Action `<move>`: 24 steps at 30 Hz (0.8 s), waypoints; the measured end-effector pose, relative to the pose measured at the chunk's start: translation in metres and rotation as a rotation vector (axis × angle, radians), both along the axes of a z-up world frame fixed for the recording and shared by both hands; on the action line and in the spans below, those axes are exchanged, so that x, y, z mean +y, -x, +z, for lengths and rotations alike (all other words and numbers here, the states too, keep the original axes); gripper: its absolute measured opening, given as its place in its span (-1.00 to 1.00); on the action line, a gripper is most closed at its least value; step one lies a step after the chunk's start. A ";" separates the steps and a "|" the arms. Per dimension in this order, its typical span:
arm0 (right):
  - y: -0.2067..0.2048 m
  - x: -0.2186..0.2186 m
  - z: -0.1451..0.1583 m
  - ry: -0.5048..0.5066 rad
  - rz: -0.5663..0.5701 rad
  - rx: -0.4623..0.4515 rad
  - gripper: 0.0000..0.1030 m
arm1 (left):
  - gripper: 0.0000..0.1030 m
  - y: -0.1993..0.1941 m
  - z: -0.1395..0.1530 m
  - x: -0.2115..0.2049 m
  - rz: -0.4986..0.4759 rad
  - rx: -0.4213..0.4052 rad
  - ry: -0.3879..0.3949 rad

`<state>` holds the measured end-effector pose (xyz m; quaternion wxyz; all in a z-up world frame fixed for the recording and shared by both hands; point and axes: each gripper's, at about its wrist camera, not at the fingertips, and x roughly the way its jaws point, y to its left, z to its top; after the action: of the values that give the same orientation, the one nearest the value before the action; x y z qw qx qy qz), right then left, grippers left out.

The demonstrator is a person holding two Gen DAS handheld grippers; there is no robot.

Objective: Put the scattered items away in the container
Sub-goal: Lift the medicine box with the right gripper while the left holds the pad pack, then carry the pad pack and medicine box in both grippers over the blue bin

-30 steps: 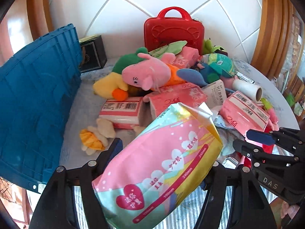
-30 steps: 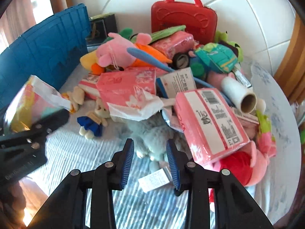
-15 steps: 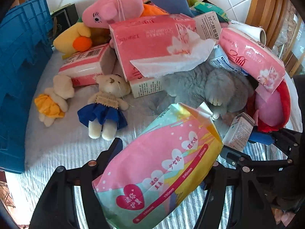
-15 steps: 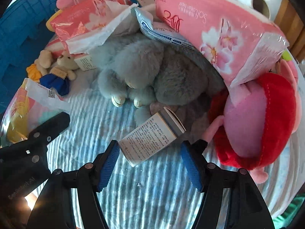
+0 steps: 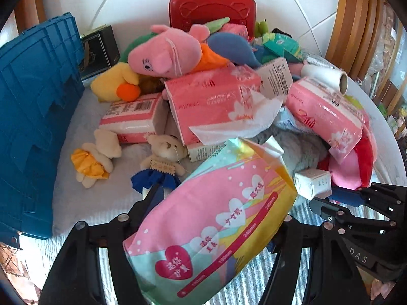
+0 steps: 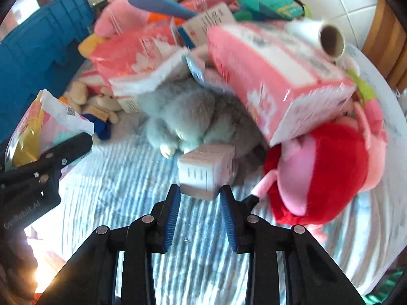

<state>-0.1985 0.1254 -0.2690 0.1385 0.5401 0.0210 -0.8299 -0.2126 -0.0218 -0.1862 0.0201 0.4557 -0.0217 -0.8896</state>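
Observation:
My left gripper [image 5: 218,203] is shut on a pink, yellow and teal soft pack [image 5: 216,218], held tilted above the striped cloth. My right gripper [image 6: 200,190] has its jaws closing onto a small white carton [image 6: 204,170], and the blue pads press both of its sides. The carton sits just in front of a grey plush [image 6: 188,111]. The left wrist view shows the same carton [image 5: 313,183] at the tip of the right gripper [image 5: 338,198]. The blue crate [image 5: 30,127] stands along the left side.
A pile fills the back and right: pink tissue packs [image 5: 213,101], a pink pig plush [image 5: 165,50], a yellow duck plush [image 5: 114,84], two small bears [image 5: 162,157], a white roll [image 5: 325,73], a red case [image 5: 212,5] and a red-and-pink plush [image 6: 318,172]. Striped cloth [image 6: 122,178] lies bare in front.
The right jaws spread around the small carton, then closed on it. Both grippers dipped toward the pile and drew back. The left grip on the soft pack is unchanged.

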 end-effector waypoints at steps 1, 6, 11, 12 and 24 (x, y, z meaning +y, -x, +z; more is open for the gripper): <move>-0.001 0.000 0.008 0.003 0.009 0.020 -0.41 | 0.28 -0.004 0.007 0.001 0.007 0.012 0.005; 0.002 -0.005 0.034 0.008 0.037 0.082 -0.70 | 0.28 -0.013 0.029 0.001 0.023 0.051 0.026; -0.002 -0.003 0.016 0.015 0.018 0.027 -0.46 | 0.28 -0.018 0.018 -0.008 0.034 0.018 0.019; -0.004 -0.005 0.008 0.004 0.025 0.013 -0.17 | 0.28 -0.018 0.011 -0.009 0.037 0.001 0.012; -0.005 -0.035 -0.060 -0.133 0.071 -0.066 -0.44 | 0.28 -0.021 -0.061 -0.013 0.055 -0.160 0.000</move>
<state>-0.1938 0.0899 -0.3292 0.1324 0.5740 0.0905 -0.8030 -0.1913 -0.0346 -0.2472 0.0427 0.5258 -0.0105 -0.8494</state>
